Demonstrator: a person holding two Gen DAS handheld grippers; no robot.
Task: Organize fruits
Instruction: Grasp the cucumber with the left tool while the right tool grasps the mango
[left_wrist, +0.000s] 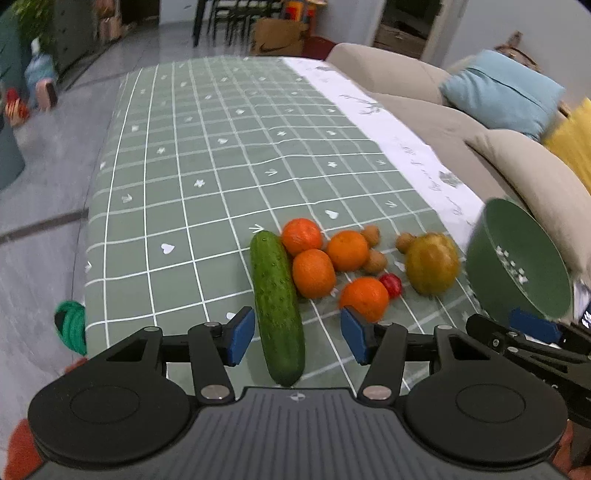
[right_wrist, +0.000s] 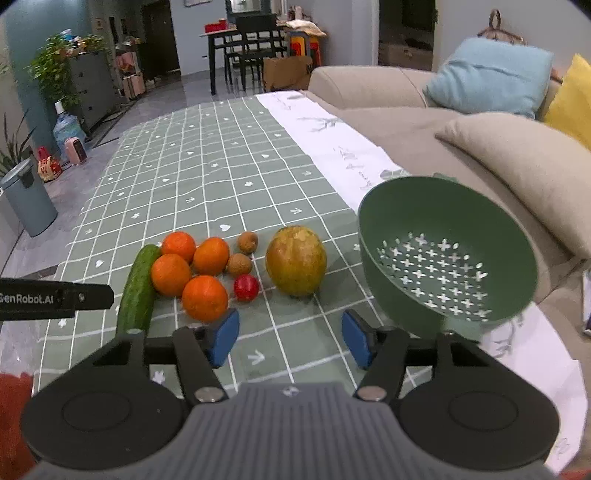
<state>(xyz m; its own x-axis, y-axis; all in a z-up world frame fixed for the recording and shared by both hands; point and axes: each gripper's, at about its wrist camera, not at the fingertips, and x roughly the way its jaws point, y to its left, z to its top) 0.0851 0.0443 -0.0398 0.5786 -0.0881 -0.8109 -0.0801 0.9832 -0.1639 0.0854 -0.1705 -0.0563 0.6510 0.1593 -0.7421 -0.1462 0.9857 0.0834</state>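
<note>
Starting out: my left gripper (left_wrist: 297, 335) straddles the cucumber (left_wrist: 277, 308) unclamped, my right gripper (right_wrist: 290, 339) gapes empty; oranges (right_wrist: 205, 297) lie left of the empty colander (right_wrist: 445, 251) (nothing sorted).

Grey tiled floor (right_wrist: 155, 107); beige sofa (right_wrist: 388, 96) at right with blue cushion (right_wrist: 491, 74); dark dining table (right_wrist: 236, 40) far; potted plant (right_wrist: 55, 70) left.
</note>
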